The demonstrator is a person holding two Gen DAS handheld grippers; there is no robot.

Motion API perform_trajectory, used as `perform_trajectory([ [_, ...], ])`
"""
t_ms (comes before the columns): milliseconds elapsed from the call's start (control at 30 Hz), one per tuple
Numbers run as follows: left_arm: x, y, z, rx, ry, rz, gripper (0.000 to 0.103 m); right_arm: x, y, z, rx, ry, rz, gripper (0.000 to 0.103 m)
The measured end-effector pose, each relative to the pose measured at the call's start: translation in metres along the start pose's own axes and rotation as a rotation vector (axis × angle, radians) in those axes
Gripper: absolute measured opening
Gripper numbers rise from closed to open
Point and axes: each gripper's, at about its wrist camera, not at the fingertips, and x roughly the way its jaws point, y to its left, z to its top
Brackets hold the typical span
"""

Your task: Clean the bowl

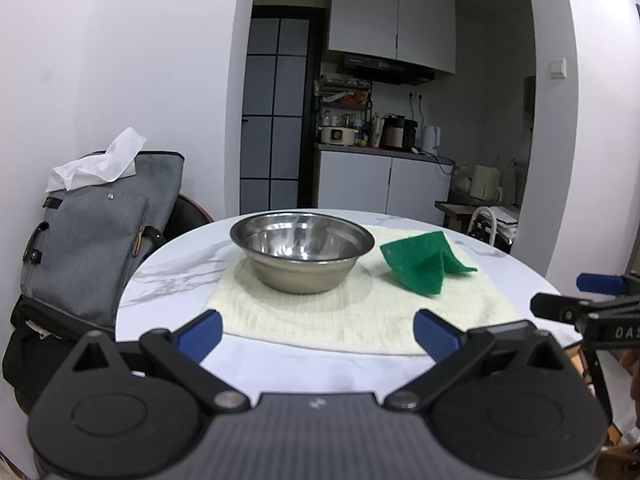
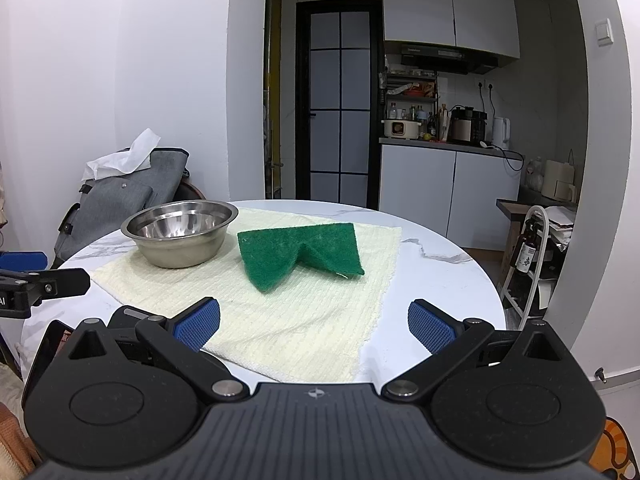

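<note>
Kitchen nook, round marble table: steel bowl on the towel, green scrub pad just beside. Both grippers gape empty; I'd pinch the pad's raised fold first.

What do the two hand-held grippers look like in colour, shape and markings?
Both look alike. The left hand-held gripper and the right hand-held gripper each have a ribbed dark grey body, two round black discs, black linkage arms with silver pivot bolts, and blue textured pads. A small white emblem marks the body. No cables show.
</note>
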Motion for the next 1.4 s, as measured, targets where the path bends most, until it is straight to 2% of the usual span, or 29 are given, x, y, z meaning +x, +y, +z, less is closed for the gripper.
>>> perform_trajectory([
  [1400, -0.0005, 0.0061, 0.0007, 0.012, 0.009, -0.004, 0.103, -0.0042, -0.003, 0.0013, 0.003, -0.027, 0.019, 0.102],
])
